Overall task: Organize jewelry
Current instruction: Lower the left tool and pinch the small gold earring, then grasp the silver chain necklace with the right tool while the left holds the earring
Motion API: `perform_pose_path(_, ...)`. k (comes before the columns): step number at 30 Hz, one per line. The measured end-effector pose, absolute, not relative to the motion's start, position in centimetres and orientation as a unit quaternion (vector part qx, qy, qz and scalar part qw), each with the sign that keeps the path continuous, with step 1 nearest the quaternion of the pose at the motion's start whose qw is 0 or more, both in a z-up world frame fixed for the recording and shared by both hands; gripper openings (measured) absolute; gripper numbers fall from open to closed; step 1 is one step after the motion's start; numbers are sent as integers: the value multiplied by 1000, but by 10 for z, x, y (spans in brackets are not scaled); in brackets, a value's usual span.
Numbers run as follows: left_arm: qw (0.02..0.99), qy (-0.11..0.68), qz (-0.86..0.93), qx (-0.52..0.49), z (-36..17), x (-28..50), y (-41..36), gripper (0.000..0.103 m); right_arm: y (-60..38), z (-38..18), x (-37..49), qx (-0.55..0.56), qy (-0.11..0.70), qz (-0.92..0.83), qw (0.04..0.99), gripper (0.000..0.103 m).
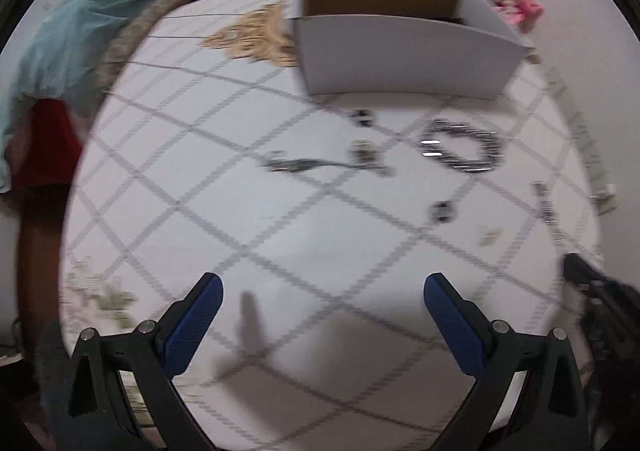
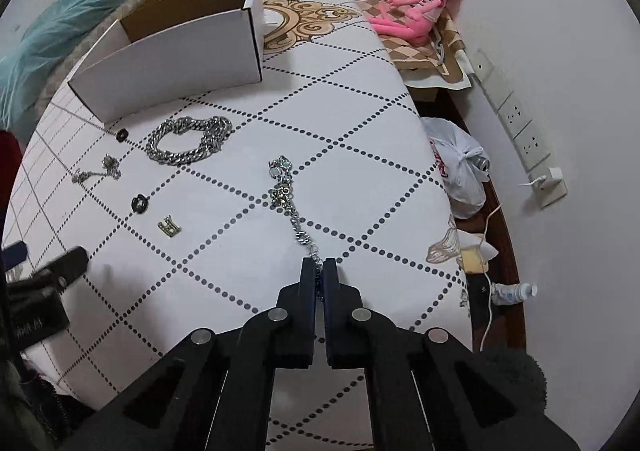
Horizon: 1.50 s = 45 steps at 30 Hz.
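Six pieces of jewelry lie on the padded white surface [image 2: 360, 131], so by my reading the sorting has hardly begun; whether the open cardboard box [image 2: 168, 63] holds anything I cannot tell, since only something dark shows at its far corner. The right gripper [image 2: 319, 271] has its jaws closed on the near end of the charm bracelet [image 2: 286, 191], which runs straight ahead of the tips, flat on the surface. Beyond and to their left lie the chunky chain bracelet [image 2: 186, 141], a thin necklace [image 2: 98, 169], two dark rings [image 2: 140, 204] and a small gold clip [image 2: 169, 227]. The left gripper [image 1: 323, 291] has its jaws wide apart over bare surface, nothing between them. Only the right wrist view shows the grip sharply; the left wrist view is blurred, but looks further into the box.
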State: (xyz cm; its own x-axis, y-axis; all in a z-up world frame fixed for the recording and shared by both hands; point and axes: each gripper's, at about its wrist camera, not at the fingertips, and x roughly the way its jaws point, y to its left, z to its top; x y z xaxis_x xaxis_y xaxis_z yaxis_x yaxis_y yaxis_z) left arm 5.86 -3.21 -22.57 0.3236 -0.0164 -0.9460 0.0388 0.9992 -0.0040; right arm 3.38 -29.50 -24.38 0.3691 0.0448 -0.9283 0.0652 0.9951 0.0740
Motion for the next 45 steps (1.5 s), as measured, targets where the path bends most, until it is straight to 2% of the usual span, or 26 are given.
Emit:
perform_pose_path(3, 815, 577, -50, -1, -225, 61, -52, 102, -307, -244, 36, 67, 561, -18, 825, 2)
perform_pose_path(6, 815, 574, -76, -7, -225, 63, -69, 93, -317, -243, 38, 81, 562, -25, 823, 2)
perform_pose_path(11, 816, 570, -94, 11, -227, 66, -91, 90, -330, -243, 37, 98, 563, -35, 820, 2)
perform_pose_path(13, 817, 568, -98, 14, -227, 66, -96, 74, -335, -244, 36, 105, 563, -38, 819, 2)
perform_pose_path(17, 818, 566, -100, 21, -228, 72, -99, 61, -340, -244, 37, 113, 565, -42, 817, 2)
perform_pose_path(20, 823, 559, -100, 31, -226, 75, -103, 47, -342, -244, 37, 112, 564, -46, 817, 2)
perform_pose_path(22, 824, 556, -102, 32, -224, 74, -102, 25, -343, -244, 37, 114, 565, -47, 816, 2)
perform_pose_path(25, 824, 556, -109, 16, -224, 74, -96, 8, -344, -244, 37, 114, 564, -48, 816, 2)
perform_pose_path(37, 827, 551, -112, 2, -220, 66, -81, 5, -337, -234, 35, 125, 556, -32, 821, 2)
perform_pose_path(45, 842, 527, -107, -32, -175, 65, -36, 5, -332, -190, 40, 149, 521, 7, 841, 0)
